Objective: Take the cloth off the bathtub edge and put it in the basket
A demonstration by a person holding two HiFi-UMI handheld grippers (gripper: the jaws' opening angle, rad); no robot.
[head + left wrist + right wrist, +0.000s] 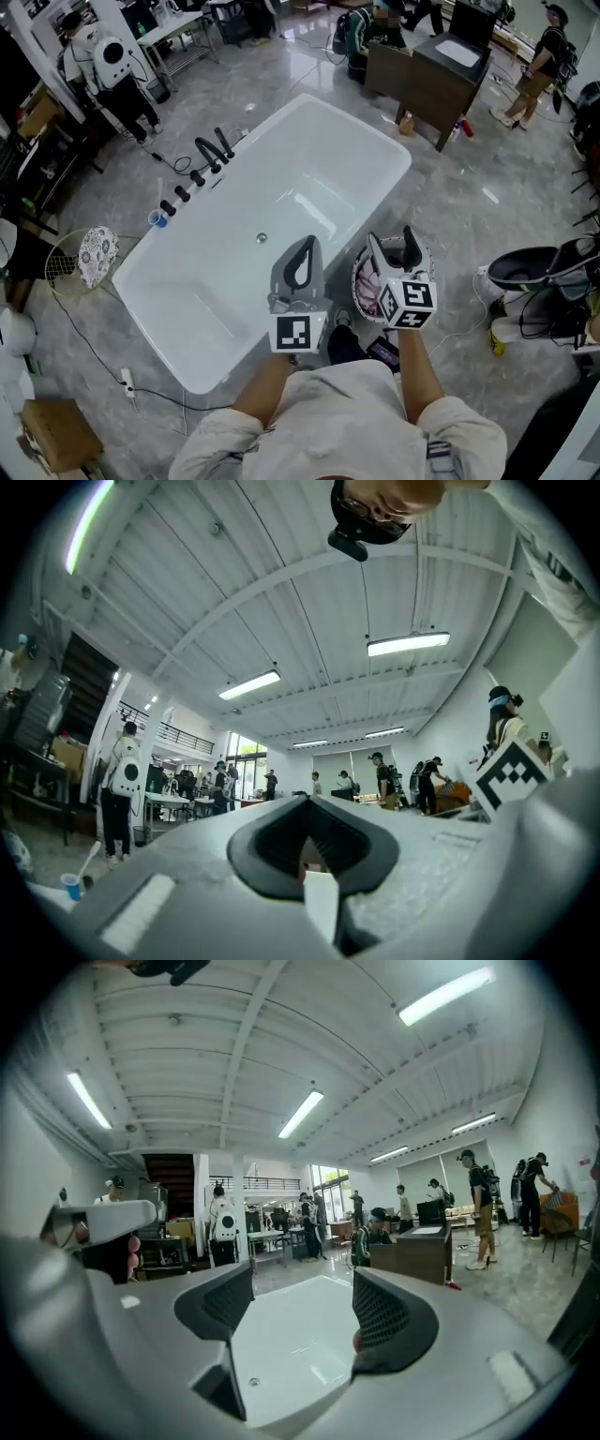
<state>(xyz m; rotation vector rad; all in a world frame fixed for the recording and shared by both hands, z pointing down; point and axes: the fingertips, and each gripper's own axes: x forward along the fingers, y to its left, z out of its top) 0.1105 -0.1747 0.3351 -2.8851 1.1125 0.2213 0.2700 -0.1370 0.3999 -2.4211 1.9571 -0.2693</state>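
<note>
- White bathtub fills the middle of the head view, and both grippers are up in front of the person, over its near end.
- Only the head view catches the basket. It sits on the floor just beside the tub's near right corner, directly under the right gripper.
- And there's the cloth, pink and white, bunched inside that basket, touching neither gripper.
- The head view alone also gives the black taps on the tub's far left edge.
- Over to the right gripper view: the right gripper looks out level, with the tub's white inside showing between the jaws. A dark wooden cabinet stands beyond, and people are farther down the hall.
- The left gripper view shows none of the tub, just ceiling, strip lights and distant people. The other gripper's marker cube pokes in at the right.
- Fingers now: the right fingers stand well apart, released, with nothing between them.
- The left gripper has its 2 jaws brought together at the tips, clenched on nothing. The head view agrees, with the left gripper pinched closed above the tub.
</note>
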